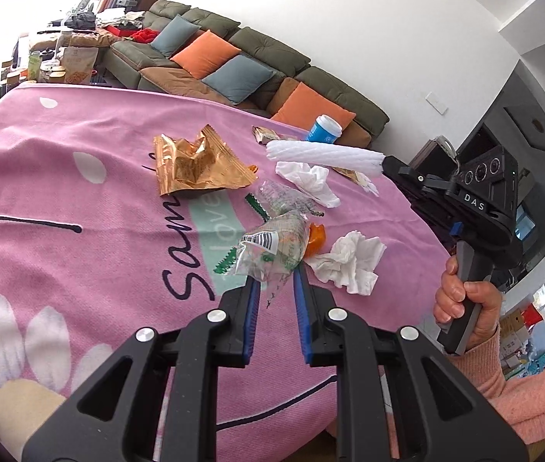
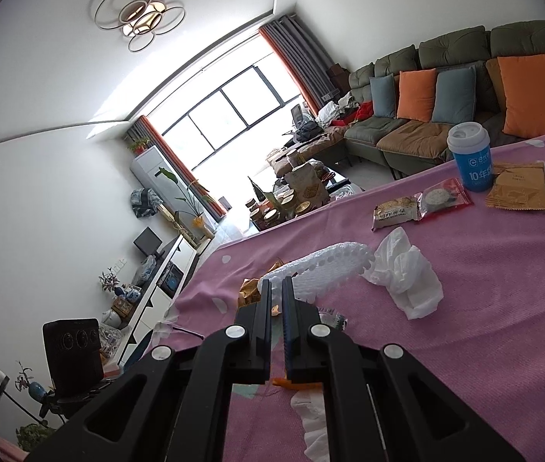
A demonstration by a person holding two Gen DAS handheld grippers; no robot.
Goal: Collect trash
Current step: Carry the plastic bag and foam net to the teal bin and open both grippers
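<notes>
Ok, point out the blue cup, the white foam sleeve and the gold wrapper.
blue cup (image 2: 472, 165), right wrist view, on its blue side.
white foam sleeve (image 1: 322, 156), left wrist view, mid-length.
gold wrapper (image 1: 199, 165), left wrist view, crumpled middle.

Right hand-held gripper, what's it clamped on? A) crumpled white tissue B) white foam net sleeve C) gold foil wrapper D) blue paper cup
B: the right hand-held gripper has its jaws shut on one end of the white foam net sleeve, which sticks out from its tips in the left wrist view too.

The orange scrap (image 2: 295, 384) and crumpled tissue (image 2: 313, 419) lie half hidden beneath the right claw (image 2: 277, 288).
</notes>
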